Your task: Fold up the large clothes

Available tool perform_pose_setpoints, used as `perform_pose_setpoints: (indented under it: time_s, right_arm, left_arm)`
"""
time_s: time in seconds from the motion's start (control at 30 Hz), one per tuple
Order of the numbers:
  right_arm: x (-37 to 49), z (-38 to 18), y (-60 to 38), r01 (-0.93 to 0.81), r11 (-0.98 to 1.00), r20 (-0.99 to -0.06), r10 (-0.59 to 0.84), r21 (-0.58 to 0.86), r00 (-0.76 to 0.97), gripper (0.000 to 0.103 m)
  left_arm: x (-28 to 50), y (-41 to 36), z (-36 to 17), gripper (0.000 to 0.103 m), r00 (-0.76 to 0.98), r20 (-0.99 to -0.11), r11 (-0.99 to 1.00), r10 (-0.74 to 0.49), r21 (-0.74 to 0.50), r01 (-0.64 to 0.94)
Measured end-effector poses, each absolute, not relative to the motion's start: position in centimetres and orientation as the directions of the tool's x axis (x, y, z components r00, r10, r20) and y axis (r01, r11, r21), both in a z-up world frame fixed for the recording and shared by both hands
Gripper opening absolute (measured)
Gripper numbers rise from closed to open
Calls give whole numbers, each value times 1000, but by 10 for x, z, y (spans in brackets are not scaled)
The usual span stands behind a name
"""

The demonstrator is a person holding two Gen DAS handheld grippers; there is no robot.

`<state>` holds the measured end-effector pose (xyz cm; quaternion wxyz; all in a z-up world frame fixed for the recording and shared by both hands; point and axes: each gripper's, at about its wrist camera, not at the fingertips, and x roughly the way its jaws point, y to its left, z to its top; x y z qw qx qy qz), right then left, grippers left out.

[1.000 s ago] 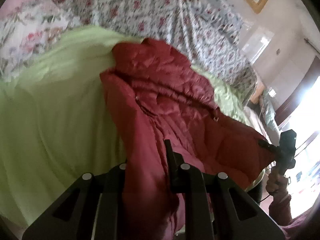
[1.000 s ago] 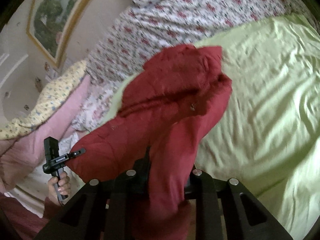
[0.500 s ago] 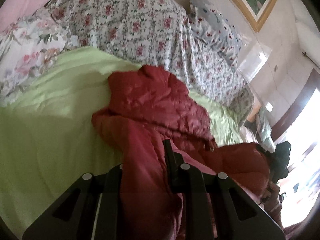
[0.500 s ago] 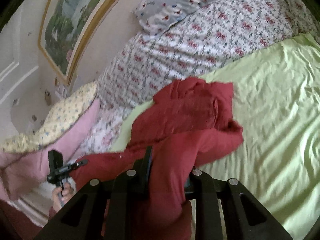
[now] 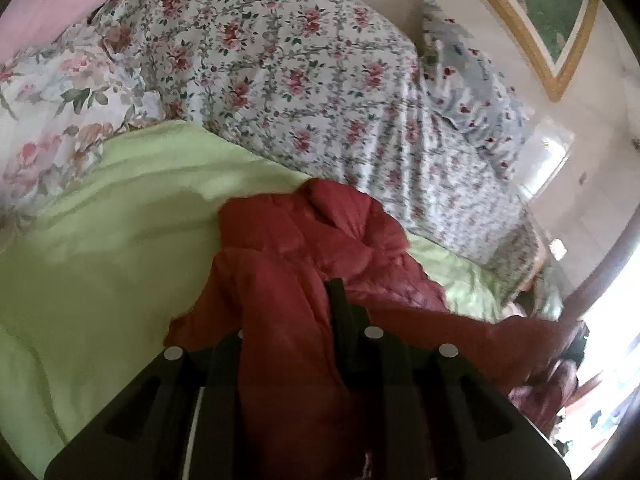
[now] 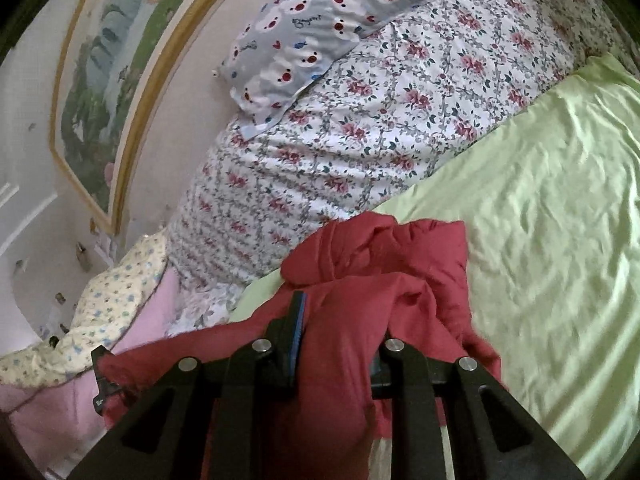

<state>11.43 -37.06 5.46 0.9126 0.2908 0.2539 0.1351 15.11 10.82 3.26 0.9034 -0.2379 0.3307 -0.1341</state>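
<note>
A dark red quilted jacket (image 5: 320, 248) lies bunched on the light green bedsheet (image 5: 100, 260). My left gripper (image 5: 288, 312) is shut on a thick fold of the jacket, which covers its left finger. In the right wrist view the same jacket (image 6: 380, 264) is gathered in front of me, and my right gripper (image 6: 340, 320) is shut on another fold of it. The jacket stretches between the two grippers, low over the sheet. The left gripper shows faintly at the far left edge of the right wrist view (image 6: 100, 376).
A large floral quilt (image 6: 380, 100) is piled behind the jacket with a blue patterned pillow (image 6: 320, 20) on top. Pink and yellow bedding (image 6: 80, 340) lies at the left. A framed painting (image 6: 108, 80) hangs on the wall. Green sheet (image 6: 560, 240) spreads to the right.
Both grippers have lowered and moved forward with the jacket. The jacket has dropped from a hanging spread into a bunched heap on the sheet. More of the quilt and wall shows now.
</note>
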Motion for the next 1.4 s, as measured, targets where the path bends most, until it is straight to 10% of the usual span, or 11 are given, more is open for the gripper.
perform_pose_setpoints:
  time_s: [1.4]
  right_arm:
    - [276, -41, -401, 209, 869, -582, 107, 449, 806, 28]
  left_arm:
    - [344, 78, -64, 25, 640, -720, 876, -268, -458, -148]
